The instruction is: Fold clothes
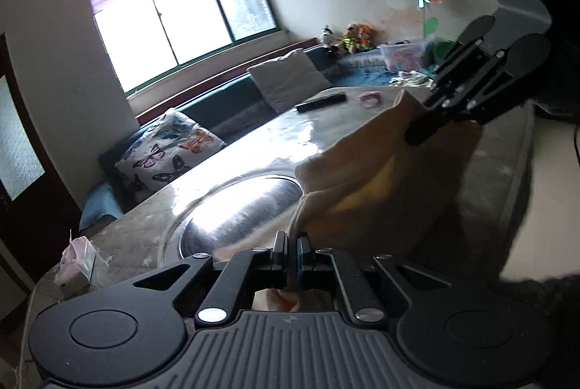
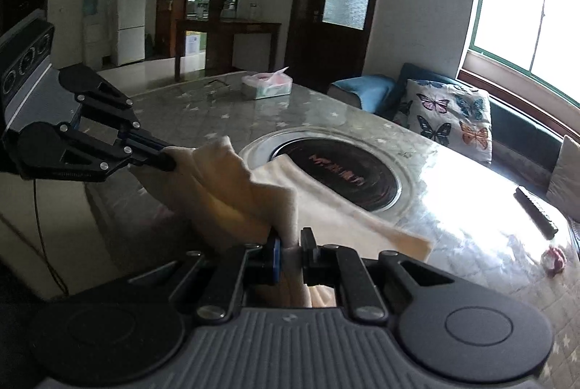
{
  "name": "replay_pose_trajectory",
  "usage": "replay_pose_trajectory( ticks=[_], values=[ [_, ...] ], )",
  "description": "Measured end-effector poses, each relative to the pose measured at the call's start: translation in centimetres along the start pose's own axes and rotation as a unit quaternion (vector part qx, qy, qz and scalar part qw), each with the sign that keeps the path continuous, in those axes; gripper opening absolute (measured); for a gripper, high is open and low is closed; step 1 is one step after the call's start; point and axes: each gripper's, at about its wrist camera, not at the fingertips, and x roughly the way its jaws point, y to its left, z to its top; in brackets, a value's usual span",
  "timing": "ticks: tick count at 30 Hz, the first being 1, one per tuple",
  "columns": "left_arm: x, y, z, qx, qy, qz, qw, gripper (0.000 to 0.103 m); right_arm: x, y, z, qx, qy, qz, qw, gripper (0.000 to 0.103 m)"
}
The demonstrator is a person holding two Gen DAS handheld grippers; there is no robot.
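My left gripper (image 1: pixel 293 253) pinches the cream garment (image 1: pixel 380 171); my right gripper (image 2: pixel 290 251) pinches its opposite edge; long axis runs toward two o'clock across the table (image 2: pixel 471 207).

The left wrist view sits low over the worktop (image 1: pixel 253 139), facing the window (image 1: pixel 181 15) and sofa, close behind its own fingers (image 1: pixel 279 245). The right wrist view looks the opposite way across the worktop (image 2: pixel 326 120) toward the doors and fridge (image 2: pixel 128 21). Both share the round inset plate (image 1: pixel 246 207) (image 2: pixel 340 171), the cream cloth (image 1: pixel 384 168) (image 2: pixel 253 193) and butterfly cushion (image 1: pixel 170 153) (image 2: pixel 449 120).
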Motion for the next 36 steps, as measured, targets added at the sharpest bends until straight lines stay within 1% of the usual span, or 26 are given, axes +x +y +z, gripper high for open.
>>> replay_pose_trajectory(
  ticks=[5,9,12,14,16,17,18,20,21,22,24,26,27,29,31,34,36],
  values=[
    [5.8,3.4,1.1,-0.024,0.020,0.003,0.9995,0.005,4.6,-3.7,2.4,0.024,0.021,0.002,0.999,0.010],
    [11.2,5.0,0.6,-0.038,0.054,0.006,0.9978,0.005,9.6,-6.8,3.4,0.044,0.047,0.001,0.998,0.010],
    [14.1,5.7,-0.5,-0.051,0.076,0.007,0.9958,0.005,13.3,-8.7,2.9,0.067,0.066,-0.002,0.996,0.010],
    [15.8,6.1,-1.0,-0.057,0.090,0.010,0.9942,0.005,15.5,-9.7,2.1,0.086,0.077,-0.008,0.993,0.012],
    [16.8,6.2,-1.4,-0.062,0.097,0.013,0.9933,0.006,17.3,-10.1,1.1,0.096,0.084,-0.021,0.992,0.013],
    [17.2,6.2,-1.6,-0.061,0.100,0.018,0.9929,0.009,17.9,-10.3,0.6,0.105,0.086,-0.022,0.990,0.015],
    [17.5,6.3,-1.7,-0.062,0.104,0.021,0.9924,0.010,18.4,-10.4,0.0,0.116,0.086,-0.025,0.989,0.016],
    [17.9,6.6,-1.9,-0.069,0.108,0.018,0.9916,0.011,18.9,-10.7,-0.7,0.135,0.082,-0.037,0.987,0.025],
    [17.6,6.5,-2.2,-0.070,0.107,0.020,0.9915,0.015,18.8,-11.0,-1.0,0.147,0.074,-0.040,0.986,0.026],
    [17.6,6.6,-2.1,-0.071,0.107,0.026,0.9914,0.017,18.4,-11.2,-1.1,0.157,0.062,-0.045,0.985,0.027],
    [17.5,7.0,-1.9,-0.074,0.103,0.039,0.9911,0.018,17.3,-11.6,-1.0,0.171,0.045,-0.059,0.983,0.027],
    [17.1,7.5,-1.3,-0.087,0.097,0.051,0.9902,0.018,16.2,-11.6,-0.6,0.172,0.032,-0.085,0.981,0.026],
    [16.8,7.8,-1.1,-0.096,0.093,0.054,0.9895,0.018,15.6,-11.8,-0.6,0.171,0.028,-0.088,0.981,0.026],
    [15.9,8.2,-0.5,-0.109,0.079,0.045,0.9900,0.017,14.5,-11.5,-0.6,0.181,0.021,-0.079,0.980,0.025],
    [15.2,7.7,0.0,-0.102,0.070,0.027,0.9920,0.017,13.9,-10.7,-0.6,0.178,0.026,-0.059,0.982,0.020],
    [15.2,6.4,0.6,-0.090,0.073,-0.009,0.9932,0.017,14.3,-9.5,-1.0,0.164,0.041,-0.041,0.985,0.019],
    [15.7,5.3,1.0,-0.085,0.080,-0.029,0.9927,0.017,15.1,-9.3,-1.2,0.167,0.052,-0.044,0.984,0.019]
  ],
)
